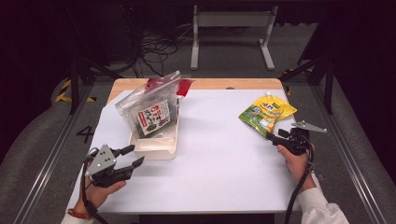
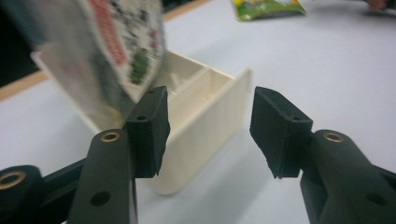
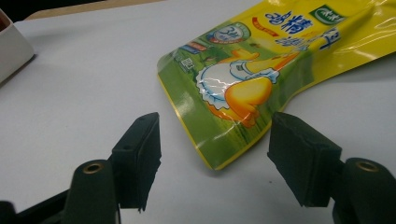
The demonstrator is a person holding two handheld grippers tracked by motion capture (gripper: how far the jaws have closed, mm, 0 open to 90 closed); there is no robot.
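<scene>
My right gripper (image 3: 212, 158) jaws wide apart, low above white table (image 3: 84, 84). Yellow-green pouch (image 3: 261, 79) lies flat, its near corner between my jaws, not touched. White tray (image 3: 11, 49) corner far left.

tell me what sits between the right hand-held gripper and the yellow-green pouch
Nothing. In the right gripper view, the right hand-held gripper has its jaws open around the near corner of the flat yellow-green plastic pouch, with bare white table beneath.

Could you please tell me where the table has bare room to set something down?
The widest free patch lies mid-table, between the cream tray and the yellow pouch, down to the near edge between the left gripper and right gripper. It is crowded at far left, where the clear bag stands in the tray.
</scene>
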